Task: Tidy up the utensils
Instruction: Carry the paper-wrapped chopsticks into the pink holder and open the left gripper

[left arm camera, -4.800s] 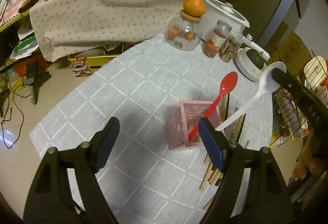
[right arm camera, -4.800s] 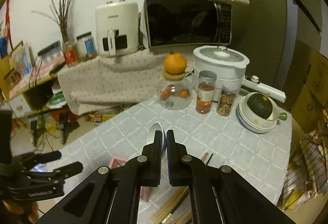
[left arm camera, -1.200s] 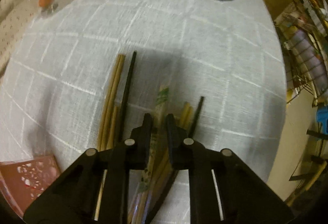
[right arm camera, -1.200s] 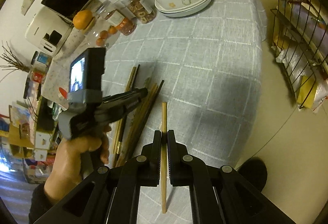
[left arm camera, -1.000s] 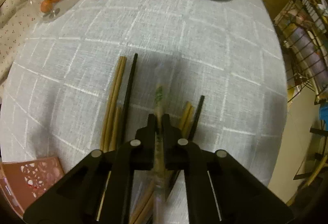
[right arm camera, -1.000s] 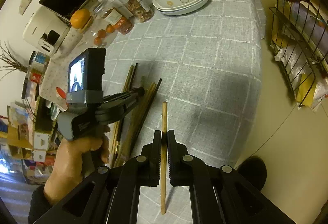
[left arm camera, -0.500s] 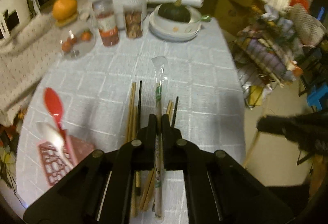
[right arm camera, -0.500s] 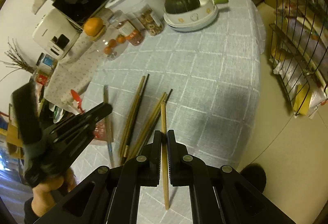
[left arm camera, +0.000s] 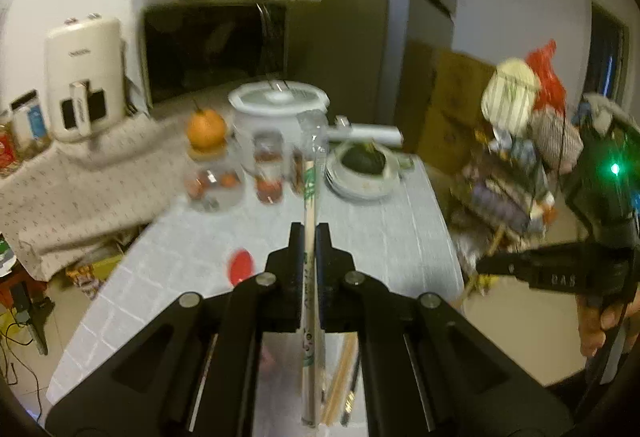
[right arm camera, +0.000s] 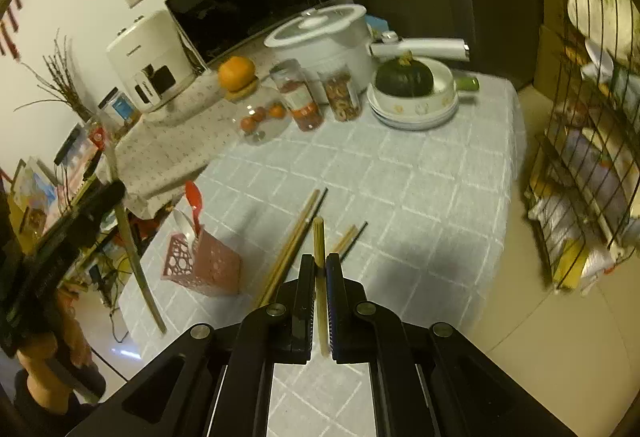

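My left black two-finger gripper (left arm camera: 309, 237) is clamped on a long pair of chopsticks in a clear plastic wrapper (left arm camera: 310, 205), raised above the grey checked tablecloth (right arm camera: 420, 193). My right black gripper (right arm camera: 319, 269) pinches a single pale wooden chopstick (right arm camera: 319, 237). More loose wooden chopsticks (right arm camera: 298, 233) lie beside the pink perforated plastic utensil holder (right arm camera: 200, 263), which holds a red plastic spoon (right arm camera: 193, 197).

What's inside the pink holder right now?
The pink holder has a red spoon and a white spoon standing in it, bowls up. Its walls hide their handles and anything lower inside.
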A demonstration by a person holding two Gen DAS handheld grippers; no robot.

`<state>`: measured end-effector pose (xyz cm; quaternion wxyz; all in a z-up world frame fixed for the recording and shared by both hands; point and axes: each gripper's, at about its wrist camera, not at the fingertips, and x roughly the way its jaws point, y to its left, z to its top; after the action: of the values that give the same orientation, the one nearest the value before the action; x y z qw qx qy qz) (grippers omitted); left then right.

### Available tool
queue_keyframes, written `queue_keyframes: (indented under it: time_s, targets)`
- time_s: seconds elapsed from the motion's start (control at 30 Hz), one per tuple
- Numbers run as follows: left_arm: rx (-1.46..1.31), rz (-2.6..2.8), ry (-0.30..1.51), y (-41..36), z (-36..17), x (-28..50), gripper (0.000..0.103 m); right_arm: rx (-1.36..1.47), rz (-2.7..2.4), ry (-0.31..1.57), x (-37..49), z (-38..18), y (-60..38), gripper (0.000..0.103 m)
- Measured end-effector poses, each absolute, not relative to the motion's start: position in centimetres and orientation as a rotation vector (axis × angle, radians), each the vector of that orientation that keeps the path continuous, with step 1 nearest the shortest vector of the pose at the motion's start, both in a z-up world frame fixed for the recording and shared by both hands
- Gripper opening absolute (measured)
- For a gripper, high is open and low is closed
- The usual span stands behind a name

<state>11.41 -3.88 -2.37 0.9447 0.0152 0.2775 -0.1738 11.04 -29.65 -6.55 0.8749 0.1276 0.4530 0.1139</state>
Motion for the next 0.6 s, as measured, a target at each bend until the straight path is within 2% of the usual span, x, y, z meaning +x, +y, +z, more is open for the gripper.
queue_keyframes:
  time_s: [0.3,0.6]
  targets:
    - [0.027,-0.204,0.336,-1.4,-4.3,12.0,0.006,0.225,0.241,0.899,11.7,-5.2,-27.5,0.005]
    - [0.042,-0.095,0.321,-0.2,-6.8,13.9,0.006,0.205,0.249,0.905,12.3,-5.4,-25.6,0.005]
